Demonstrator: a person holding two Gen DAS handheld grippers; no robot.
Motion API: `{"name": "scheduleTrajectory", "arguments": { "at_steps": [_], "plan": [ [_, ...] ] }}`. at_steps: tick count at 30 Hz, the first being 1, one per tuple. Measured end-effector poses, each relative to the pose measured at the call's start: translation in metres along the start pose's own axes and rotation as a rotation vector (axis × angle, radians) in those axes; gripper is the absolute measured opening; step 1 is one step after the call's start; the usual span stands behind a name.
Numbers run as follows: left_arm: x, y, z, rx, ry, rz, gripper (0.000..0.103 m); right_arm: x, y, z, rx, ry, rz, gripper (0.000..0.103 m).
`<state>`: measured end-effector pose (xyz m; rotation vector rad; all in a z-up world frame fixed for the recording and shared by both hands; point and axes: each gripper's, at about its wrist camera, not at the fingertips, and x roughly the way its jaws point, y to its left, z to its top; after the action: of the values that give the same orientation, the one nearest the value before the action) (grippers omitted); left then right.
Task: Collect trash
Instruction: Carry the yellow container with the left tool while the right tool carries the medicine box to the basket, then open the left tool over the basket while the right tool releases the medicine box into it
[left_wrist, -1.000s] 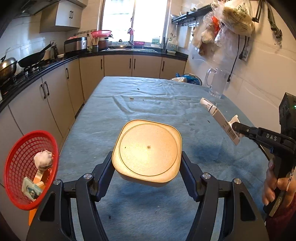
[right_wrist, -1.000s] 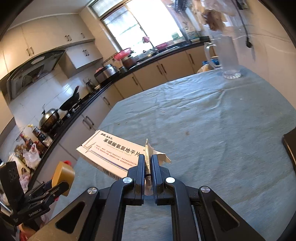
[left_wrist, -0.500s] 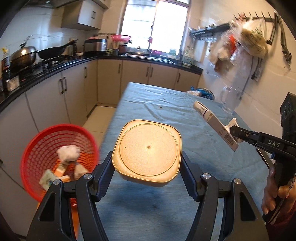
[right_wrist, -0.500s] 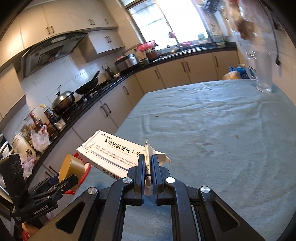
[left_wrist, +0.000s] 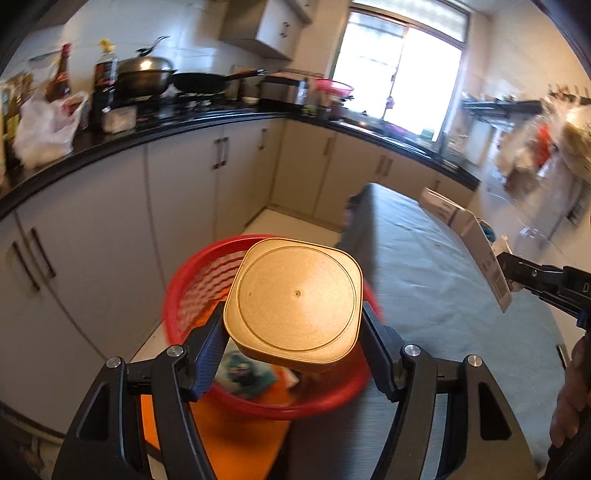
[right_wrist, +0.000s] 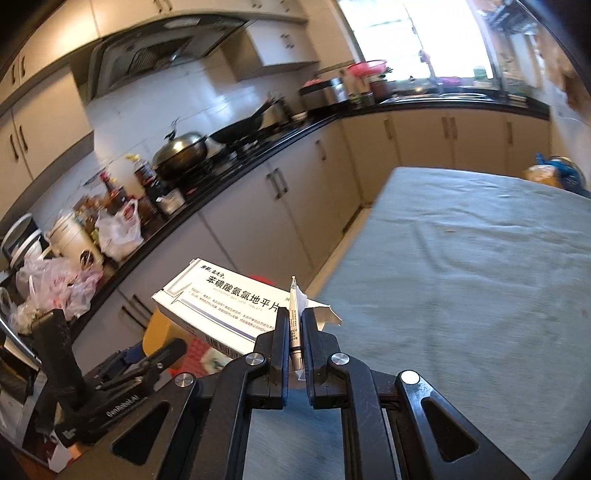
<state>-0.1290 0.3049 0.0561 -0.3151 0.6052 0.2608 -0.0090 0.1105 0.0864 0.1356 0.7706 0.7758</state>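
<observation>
My left gripper (left_wrist: 293, 332) is shut on a tan square plastic container (left_wrist: 293, 301), bottom facing the camera, held over a red mesh basket (left_wrist: 192, 291) that stands on an orange stool beside the table. The basket holds some trash, partly hidden by the container. My right gripper (right_wrist: 295, 332) is shut on the torn flap of a white medicine box (right_wrist: 218, 304) with Chinese print. In the left wrist view the box (left_wrist: 480, 251) hangs above the table to the right. In the right wrist view the left gripper (right_wrist: 147, 360) and container (right_wrist: 162, 332) sit low at left.
A table with a grey-blue cloth (right_wrist: 461, 277) fills the right. Beige cabinets (left_wrist: 177, 192) under a black counter run along the left, with a wok (right_wrist: 181, 151), pans, bottles and plastic bags. A sink and window are at the back.
Both grippers swung left, away from the table toward the cabinets. The red basket moved from the left edge of the left wrist view to directly under the held container.
</observation>
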Motion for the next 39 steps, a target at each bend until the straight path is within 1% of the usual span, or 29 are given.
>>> {"name": "scheduleTrajectory", "arguments": {
  "at_steps": [6, 10, 14, 18, 20, 21, 22, 24, 29, 32, 33, 37, 39],
  "plan": [
    [0.014, 0.024, -0.005, -0.017, 0.013, 0.05, 0.067, 0.051, 0.023, 0.003, 0.04, 0.08, 0.038, 0.008],
    [0.028, 0.034, -0.005, -0.033, 0.027, 0.06, 0.067, 0.082, 0.025, 0.001, 0.097, 0.134, 0.042, 0.008],
    [0.037, 0.037, -0.008, -0.032, 0.035, 0.071, 0.067, 0.103, 0.021, -0.003, 0.14, 0.176, 0.045, 0.008],
    [0.044, 0.038, -0.009, -0.034, 0.045, 0.069, 0.067, 0.12, 0.02, -0.008, 0.168, 0.203, 0.045, 0.011],
    [0.048, 0.038, -0.009, -0.037, 0.052, 0.067, 0.067, 0.123, 0.019, -0.009, 0.174, 0.21, 0.043, 0.016],
    [0.048, 0.038, -0.009, -0.036, 0.055, 0.064, 0.067, 0.124, 0.019, -0.01, 0.173, 0.21, 0.041, 0.024],
    [0.049, 0.038, -0.009, -0.036, 0.056, 0.061, 0.067, 0.123, 0.019, -0.009, 0.17, 0.206, 0.041, 0.03],
    [0.05, 0.036, -0.009, -0.035, 0.056, 0.057, 0.07, 0.118, 0.019, -0.007, 0.162, 0.191, 0.037, 0.03],
    [0.044, 0.033, -0.009, -0.039, 0.043, 0.06, 0.071, 0.102, 0.018, -0.004, 0.146, 0.164, 0.043, 0.031],
    [0.032, 0.025, -0.01, -0.028, 0.012, 0.079, 0.074, 0.084, 0.016, -0.005, 0.125, 0.135, 0.032, 0.032],
    [0.028, 0.023, -0.011, -0.022, 0.002, 0.088, 0.077, 0.077, 0.015, -0.006, 0.115, 0.123, 0.02, 0.035],
    [0.011, 0.005, -0.015, -0.001, -0.038, 0.116, 0.081, 0.048, 0.01, -0.011, 0.079, 0.076, -0.026, 0.048],
    [0.0, -0.004, -0.019, 0.002, -0.055, 0.127, 0.087, 0.032, 0.008, -0.016, 0.051, 0.047, -0.058, 0.054]
  ]
}}
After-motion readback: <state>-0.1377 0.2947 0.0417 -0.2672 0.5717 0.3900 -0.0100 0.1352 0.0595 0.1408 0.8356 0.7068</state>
